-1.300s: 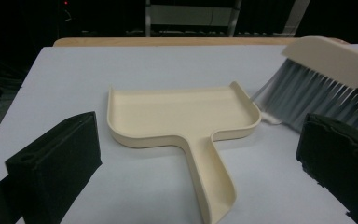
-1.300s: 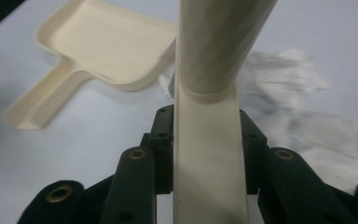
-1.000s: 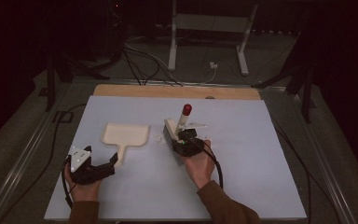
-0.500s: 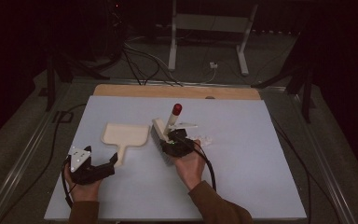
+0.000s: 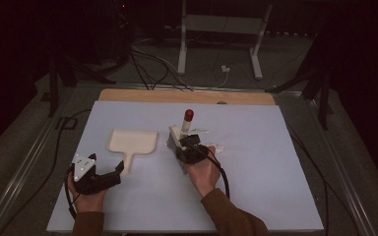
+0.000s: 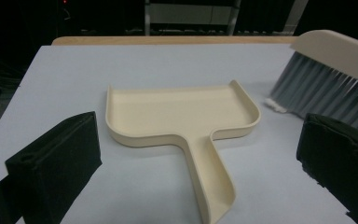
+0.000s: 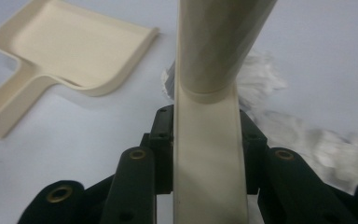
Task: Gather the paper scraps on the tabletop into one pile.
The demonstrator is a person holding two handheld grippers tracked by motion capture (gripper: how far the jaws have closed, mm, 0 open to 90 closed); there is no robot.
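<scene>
A cream dustpan [image 5: 133,142] lies flat on the pale blue mat, its handle toward me. My left gripper [image 5: 109,176] rests open at the near left, its jaws on either side of the dustpan handle [image 6: 205,177] and apart from it. My right gripper [image 5: 181,143] is shut on a cream hand brush [image 7: 209,140] with a red-tipped handle [image 5: 188,116]. The brush stands tilted just right of the dustpan [image 7: 74,46], its grey bristles [image 6: 317,93] down on the mat. White scraps [image 7: 307,135] lie by the bristles.
More white scraps [image 5: 217,146] lie on the mat to the right of the brush. A wooden strip [image 5: 187,96] edges the far side of the table. Cables and metal stand legs [image 5: 221,44] sit on the dark floor beyond.
My right hand has shifted the brush a little to the left, toward the dustpan. The left gripper and the dustpan have stayed put.
</scene>
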